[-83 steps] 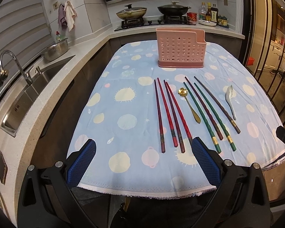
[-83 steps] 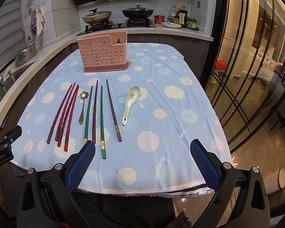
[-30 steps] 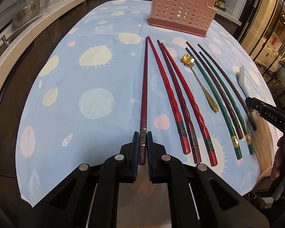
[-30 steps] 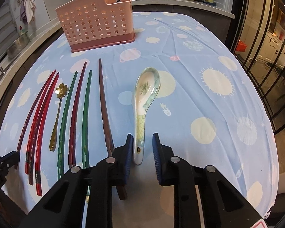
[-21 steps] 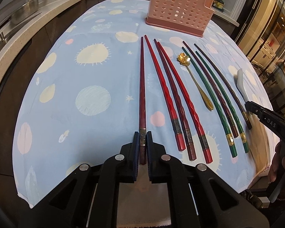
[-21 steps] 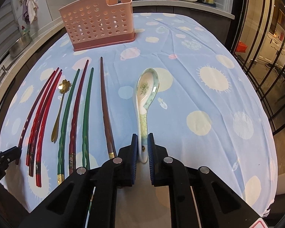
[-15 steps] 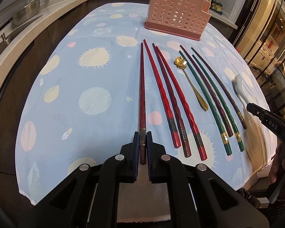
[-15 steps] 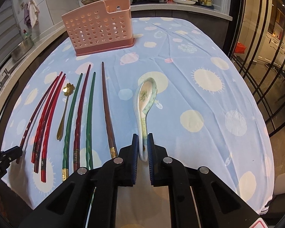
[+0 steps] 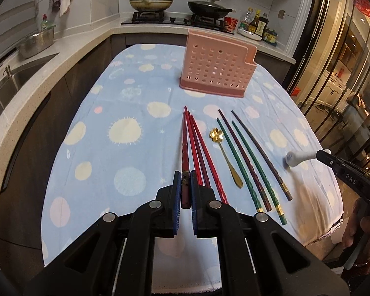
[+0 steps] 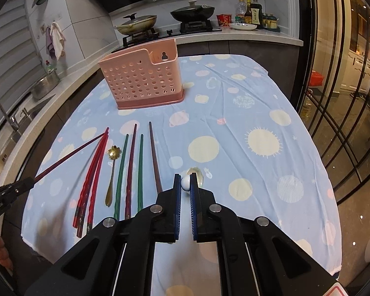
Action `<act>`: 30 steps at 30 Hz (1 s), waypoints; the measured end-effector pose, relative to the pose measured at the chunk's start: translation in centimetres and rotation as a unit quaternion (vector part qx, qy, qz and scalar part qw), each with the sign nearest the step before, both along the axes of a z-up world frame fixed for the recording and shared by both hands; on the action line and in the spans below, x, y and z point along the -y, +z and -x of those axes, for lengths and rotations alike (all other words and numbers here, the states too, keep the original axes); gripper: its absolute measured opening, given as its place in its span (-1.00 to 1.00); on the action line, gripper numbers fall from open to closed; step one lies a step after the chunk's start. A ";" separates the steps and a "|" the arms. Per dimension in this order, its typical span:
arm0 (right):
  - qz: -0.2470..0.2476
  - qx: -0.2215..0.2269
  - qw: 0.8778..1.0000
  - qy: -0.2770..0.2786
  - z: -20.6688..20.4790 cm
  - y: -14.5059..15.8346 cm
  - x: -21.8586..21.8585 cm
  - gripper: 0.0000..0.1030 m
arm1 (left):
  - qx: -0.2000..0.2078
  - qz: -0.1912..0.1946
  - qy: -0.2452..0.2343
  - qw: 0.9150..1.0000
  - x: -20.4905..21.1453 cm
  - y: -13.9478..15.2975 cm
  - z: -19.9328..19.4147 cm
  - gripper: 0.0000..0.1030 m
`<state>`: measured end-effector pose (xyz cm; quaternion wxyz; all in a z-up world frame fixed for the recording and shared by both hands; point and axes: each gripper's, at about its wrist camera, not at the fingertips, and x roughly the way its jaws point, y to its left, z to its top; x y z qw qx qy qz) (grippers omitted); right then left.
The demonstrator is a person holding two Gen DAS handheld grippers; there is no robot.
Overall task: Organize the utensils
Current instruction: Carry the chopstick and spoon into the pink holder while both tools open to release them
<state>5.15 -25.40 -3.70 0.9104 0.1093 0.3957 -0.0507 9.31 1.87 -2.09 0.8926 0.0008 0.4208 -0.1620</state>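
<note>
Left gripper [image 9: 185, 190]: jaws clamped on the butt end of a dark red chopstick [image 9: 185, 157], low centre of the left wrist view, its tip raised toward the frame's middle.

Right gripper [image 10: 185, 192]: jaws closing, pads pressed on the handle end of a white ceramic spoon [image 10: 185, 183], low centre of the right wrist view, bowl pointing away.

Remaining on the blue dotted cloth [image 10: 259, 113]: three red chopsticks [image 10: 91, 172] at left, a gold spoon [image 10: 112, 170], then four green and dark chopsticks [image 10: 135, 167].

Pink perforated holder [image 10: 141, 79]: upright, upper centre, well apart from both grippers.

Step, as judged: both pieces picked up, carrying begun. Next calls for tipping each upright and lowering it into the holder's open top.
</note>
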 end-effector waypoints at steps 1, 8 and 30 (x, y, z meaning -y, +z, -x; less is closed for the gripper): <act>-0.003 0.004 1.000 0.002 -0.1 0.3 0.1 -0.87 | 0.006 0.002 0.000 1.000 0.0 0.5 -0.3 -0.86; -0.014 0.029 0.999 0.015 -1.8 2.4 0.4 -0.88 | 0.053 0.008 0.010 0.999 0.0 4.3 -2.7 -0.87; -0.041 0.115 0.991 0.054 -15.7 12.4 2.1 -0.88 | 0.210 0.023 0.017 0.977 2.2 19.5 -12.3 -0.86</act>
